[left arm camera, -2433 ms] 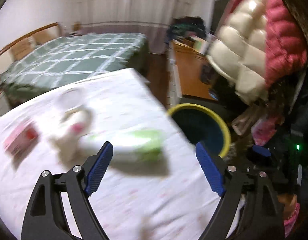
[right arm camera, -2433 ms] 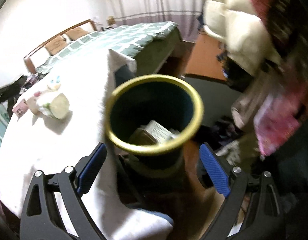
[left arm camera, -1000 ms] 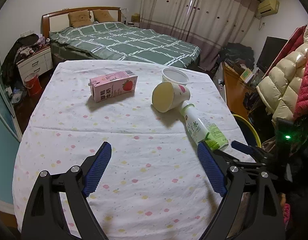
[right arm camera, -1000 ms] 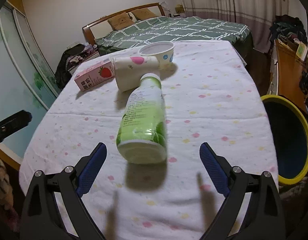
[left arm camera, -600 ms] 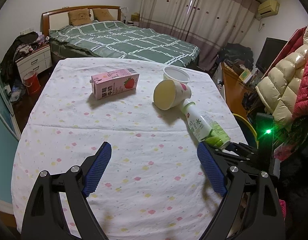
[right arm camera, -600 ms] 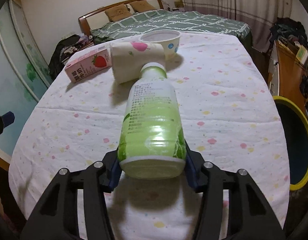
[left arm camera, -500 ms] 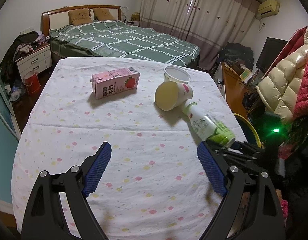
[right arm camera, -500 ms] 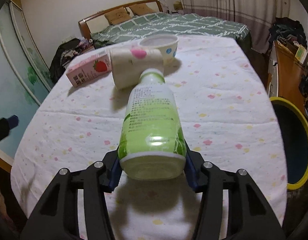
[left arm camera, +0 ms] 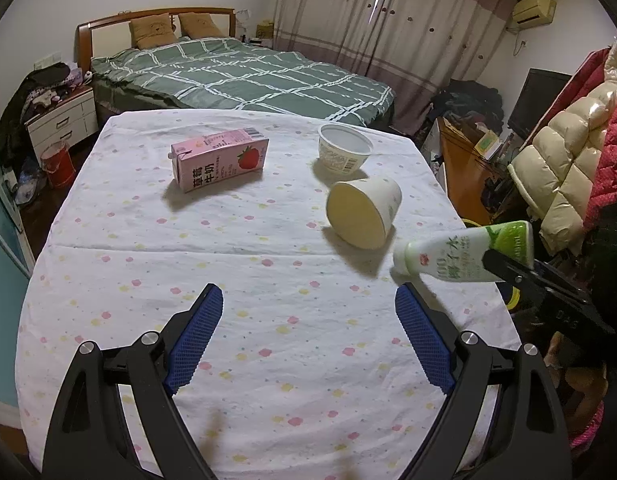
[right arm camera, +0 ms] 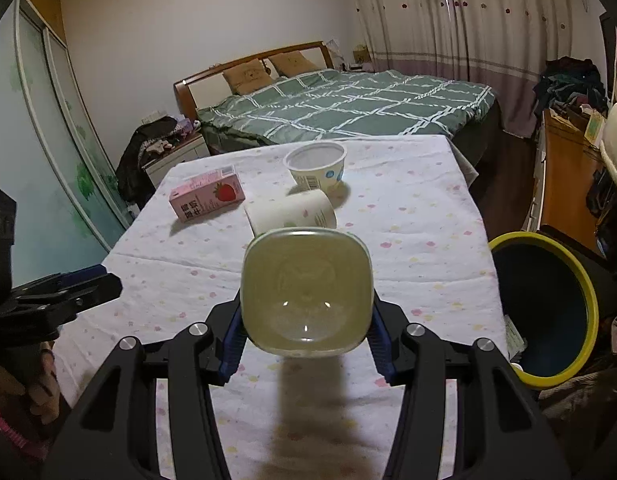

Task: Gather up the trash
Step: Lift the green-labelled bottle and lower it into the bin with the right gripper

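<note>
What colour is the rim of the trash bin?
Yellow; the trash bin shows best in the right wrist view.

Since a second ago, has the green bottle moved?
Yes. The green bottle has risen off the tablecloth, away from the paper cup it touched.

bottle [left arm camera: 464, 254]: green-white, clamped, lifted off the table
carton [left arm camera: 219, 159]: pink, on its side
cup [left arm camera: 363, 212]: tipped over
tub [left arm camera: 344, 153]: upright
bin [right arm camera: 548, 308]: yellow-rimmed, beside the table

On the counter [left arm camera: 268, 320], the milk carton [left arm camera: 219, 158] lies left of the yogurt tub [left arm camera: 343, 154], the tipped paper cup [left arm camera: 362, 214] before the tub, and the bin [right arm camera: 548, 308] beside the counter's right edge.
</note>
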`<state>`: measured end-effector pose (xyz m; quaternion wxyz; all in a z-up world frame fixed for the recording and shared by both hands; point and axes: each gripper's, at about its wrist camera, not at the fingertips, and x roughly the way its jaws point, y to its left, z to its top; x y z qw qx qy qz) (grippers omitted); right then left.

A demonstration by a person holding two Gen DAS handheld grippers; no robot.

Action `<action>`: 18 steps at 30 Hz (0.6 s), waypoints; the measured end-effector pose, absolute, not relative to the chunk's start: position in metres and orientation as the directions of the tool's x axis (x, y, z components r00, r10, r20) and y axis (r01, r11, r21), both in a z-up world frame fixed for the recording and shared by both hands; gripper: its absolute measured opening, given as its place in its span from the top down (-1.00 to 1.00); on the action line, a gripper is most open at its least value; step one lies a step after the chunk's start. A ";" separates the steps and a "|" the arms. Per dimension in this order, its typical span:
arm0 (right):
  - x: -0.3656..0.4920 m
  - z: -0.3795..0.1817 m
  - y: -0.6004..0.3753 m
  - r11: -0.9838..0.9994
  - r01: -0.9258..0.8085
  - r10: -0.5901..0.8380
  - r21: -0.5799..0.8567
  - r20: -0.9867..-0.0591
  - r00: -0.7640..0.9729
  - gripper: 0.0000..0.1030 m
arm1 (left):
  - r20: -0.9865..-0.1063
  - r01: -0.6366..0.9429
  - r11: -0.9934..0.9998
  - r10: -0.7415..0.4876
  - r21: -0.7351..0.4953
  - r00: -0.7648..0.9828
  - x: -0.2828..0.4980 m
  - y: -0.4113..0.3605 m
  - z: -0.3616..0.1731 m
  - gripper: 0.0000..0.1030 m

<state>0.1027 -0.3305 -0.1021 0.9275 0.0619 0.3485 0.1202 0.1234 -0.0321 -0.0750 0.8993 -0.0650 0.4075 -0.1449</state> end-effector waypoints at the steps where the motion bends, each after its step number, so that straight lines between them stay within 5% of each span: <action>1: 0.100 -0.100 -0.331 0.963 -0.182 0.268 0.200 -0.629 0.730 0.04 | -0.714 0.208 0.949 -0.314 -0.235 0.625 0.123 -0.032 -0.075 -0.69; 18: 0.090 -0.087 -0.367 0.959 -0.128 0.260 0.253 -0.603 0.754 0.04 | -0.730 0.236 0.945 -0.325 -0.227 0.601 0.129 -0.045 -0.082 -0.69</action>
